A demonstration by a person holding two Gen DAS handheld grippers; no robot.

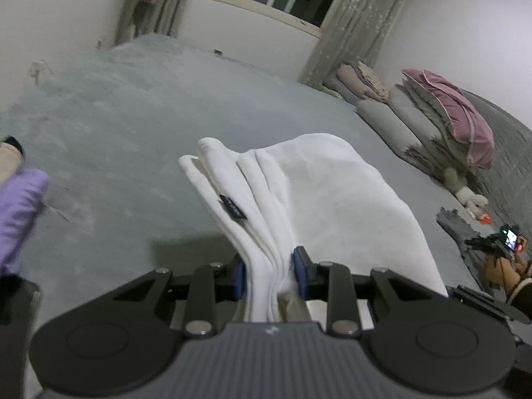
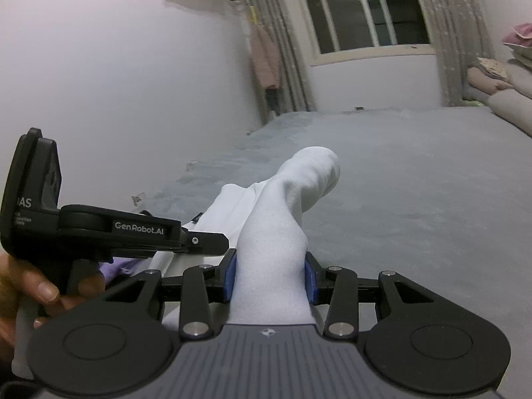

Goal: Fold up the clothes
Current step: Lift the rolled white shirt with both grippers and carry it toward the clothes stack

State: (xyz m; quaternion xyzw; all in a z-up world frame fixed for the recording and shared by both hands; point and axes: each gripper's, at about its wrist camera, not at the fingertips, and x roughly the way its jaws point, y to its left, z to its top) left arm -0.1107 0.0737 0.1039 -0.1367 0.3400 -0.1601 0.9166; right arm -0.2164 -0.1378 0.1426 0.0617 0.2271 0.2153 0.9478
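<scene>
Nearest in the left wrist view, the left gripper (image 1: 270, 274) has its jaws closed narrowly on a gathered bunch of the white garment (image 1: 309, 193), the blue pads (image 1: 301, 277) pressing the folds from both sides. The cloth rises out of the grip and spreads forward in layered pleats, with a small black label (image 1: 232, 206) showing on one fold; its far end hangs above the grey bed (image 1: 133, 126). At the left edge lies a lilac garment (image 1: 18, 212) on the bed.

In the right wrist view, the right gripper (image 2: 270, 276) holds a thicker roll of the same white garment (image 2: 276, 232), jaws a little wider than the left pair and clamped on the cloth. The fabric runs forward and up to a rounded end. Just to the left, the left gripper's body shows from the side, held by the person's hand (image 2: 40, 292), with a bit of lilac cloth beneath it.

Farther off, on the right of the left wrist view, folded grey bedding (image 1: 399, 123) is stacked with a pink pillow (image 1: 462, 119) on top. Beyond the bed stand the pale wall (image 2: 99, 66), the curtains (image 1: 352, 26) and a dark window (image 2: 365, 6).
</scene>
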